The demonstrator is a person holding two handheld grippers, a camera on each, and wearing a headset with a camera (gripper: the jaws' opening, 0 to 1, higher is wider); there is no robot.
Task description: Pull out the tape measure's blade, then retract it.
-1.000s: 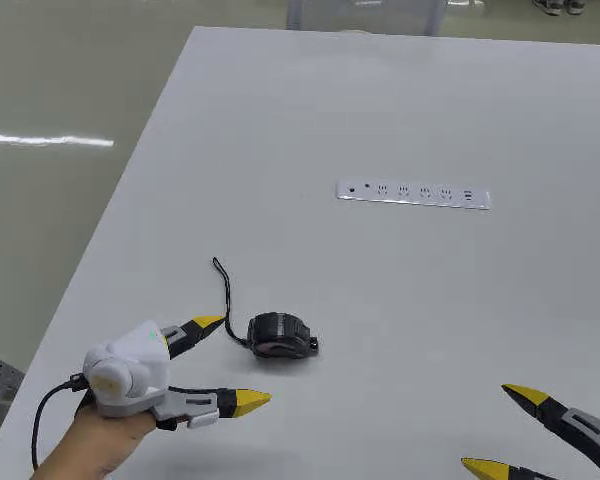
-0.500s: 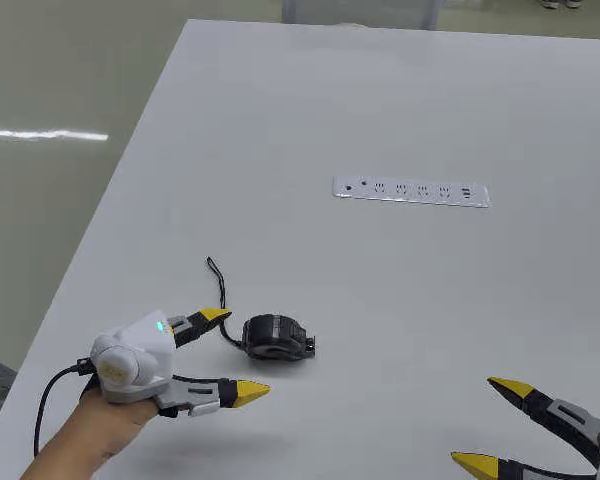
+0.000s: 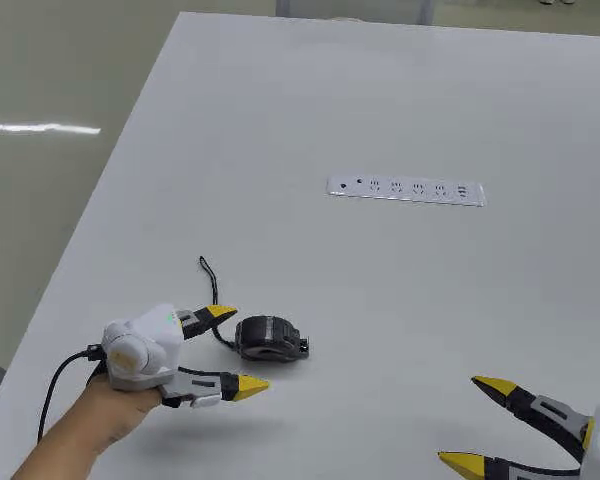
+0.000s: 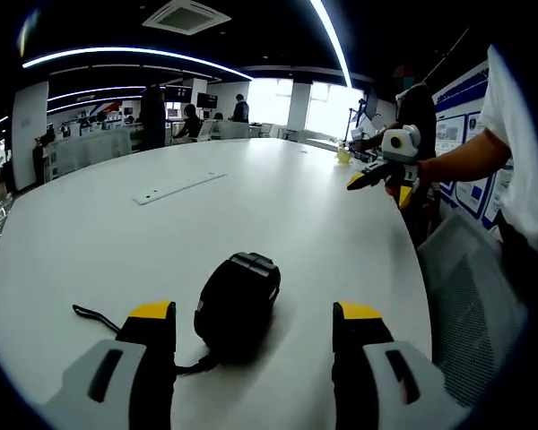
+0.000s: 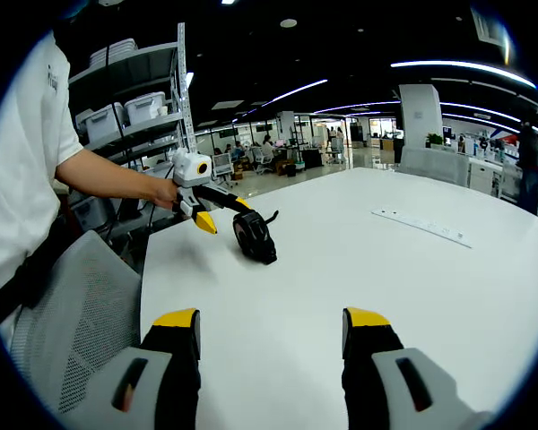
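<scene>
A black tape measure (image 3: 269, 338) lies on the white table (image 3: 380, 120), its thin wrist cord (image 3: 209, 280) trailing away toward the far left. My left gripper (image 3: 232, 347) is open, its yellow tips flanking the near left side of the case without touching it. In the left gripper view the tape measure (image 4: 237, 300) sits just ahead, between the jaws of the left gripper (image 4: 256, 318). My right gripper (image 3: 478, 423) is open at the table's near right, well apart from the case. In the right gripper view the right gripper (image 5: 272, 324) faces the tape measure (image 5: 255, 236).
A white power strip (image 3: 405, 189) is set flat in the table's middle, beyond the tape measure. The table's left edge (image 3: 100, 200) runs along a green floor. A grey mesh chair (image 5: 76, 313) and shelving stand behind the person in the right gripper view.
My left gripper has crept forward, so its tips now sit on either side of the tape measure's near end. The right gripper has shifted slightly leftward. The tape measure has stayed put.
</scene>
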